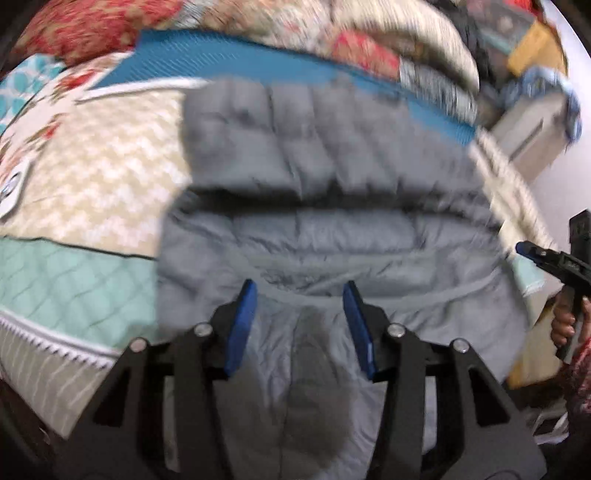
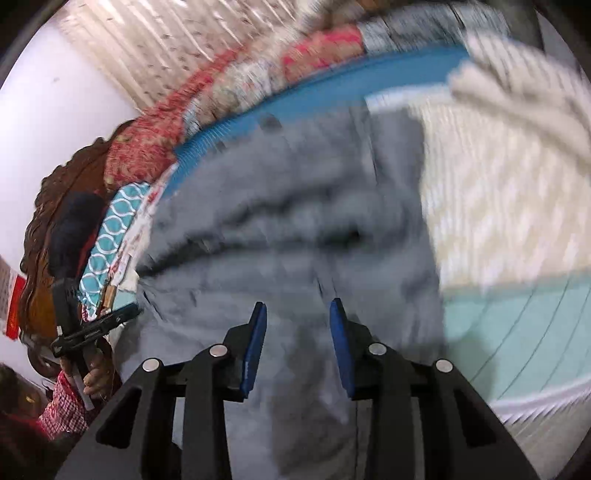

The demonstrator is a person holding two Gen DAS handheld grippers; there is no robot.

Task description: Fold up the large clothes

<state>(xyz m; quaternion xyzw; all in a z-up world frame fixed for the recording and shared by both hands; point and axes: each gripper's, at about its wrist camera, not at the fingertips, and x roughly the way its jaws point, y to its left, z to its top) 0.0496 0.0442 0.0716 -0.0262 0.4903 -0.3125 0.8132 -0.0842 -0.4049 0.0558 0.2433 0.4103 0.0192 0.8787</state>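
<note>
A grey quilted puffer jacket [image 1: 325, 206] lies spread on a bed, on top of a patchwork quilt [image 1: 96, 173] of cream zigzag, mint diamond-stitched and striped panels, with a blue ribbed band [image 1: 236, 55] running along its far edge. A dark fold crosses the jacket from side to side, and a darker grey patch shows on the fabric nearest the left wrist camera. No brand, label or writing can be read on the jacket or bedding; both views are smeared by motion. The left gripper [image 1: 299, 295] hangs above the near part of the jacket, its blue pads apart with nothing between them and no cloth pinched. The right gripper [image 2: 298, 314] is likewise over the grey cloth, pads parted and empty. In the left view it appears at the right edge [image 1: 546, 254], held by the person's hand [image 1: 563, 321]. In the right view the left gripper [image 2: 110, 319] shows at the left edge, with a red-patterned sleeve [image 2: 64, 406] below it. Red floral pillows [image 1: 92, 22] sit beyond the blue band.
</note>
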